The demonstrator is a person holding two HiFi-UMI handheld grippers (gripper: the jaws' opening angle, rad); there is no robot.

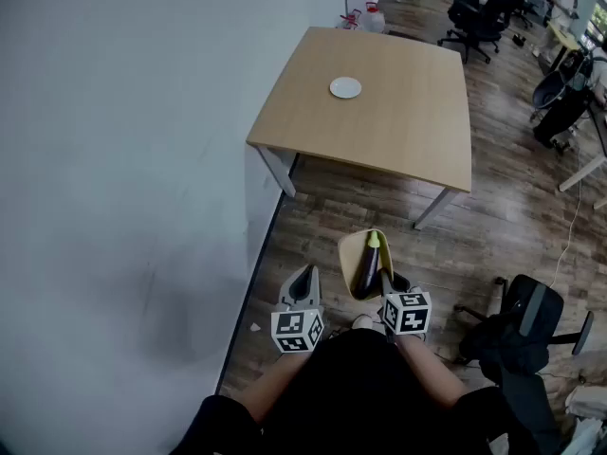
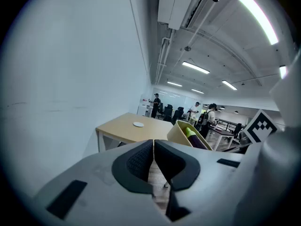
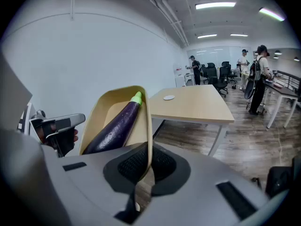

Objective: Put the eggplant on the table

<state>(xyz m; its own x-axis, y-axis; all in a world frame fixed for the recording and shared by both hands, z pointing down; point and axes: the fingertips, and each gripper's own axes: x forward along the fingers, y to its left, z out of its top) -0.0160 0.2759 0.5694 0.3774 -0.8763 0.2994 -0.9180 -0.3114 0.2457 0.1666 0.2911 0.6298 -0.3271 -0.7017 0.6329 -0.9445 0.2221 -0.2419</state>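
Right tongs (image 3: 144, 171) clamped on tray (image 3: 100, 111) rim, eggplant (image 3: 115, 126) lying inside; left tongs (image 2: 154, 160) together, empty; bench (image 1: 379, 102) well apart ahead; carry and placing remain.

Head camera downward, all share table (image 1: 398, 112)

A white wall (image 1: 114, 159) borders the left of a dark wood-plank floor (image 1: 512, 226), a small white dish (image 1: 345, 87) lies ahead, black office chairs (image 1: 479, 12) cluster far right, another black chair (image 1: 526, 318) stands close by, and several people (image 3: 257, 74) stand under ceiling strip lights (image 2: 195, 68).
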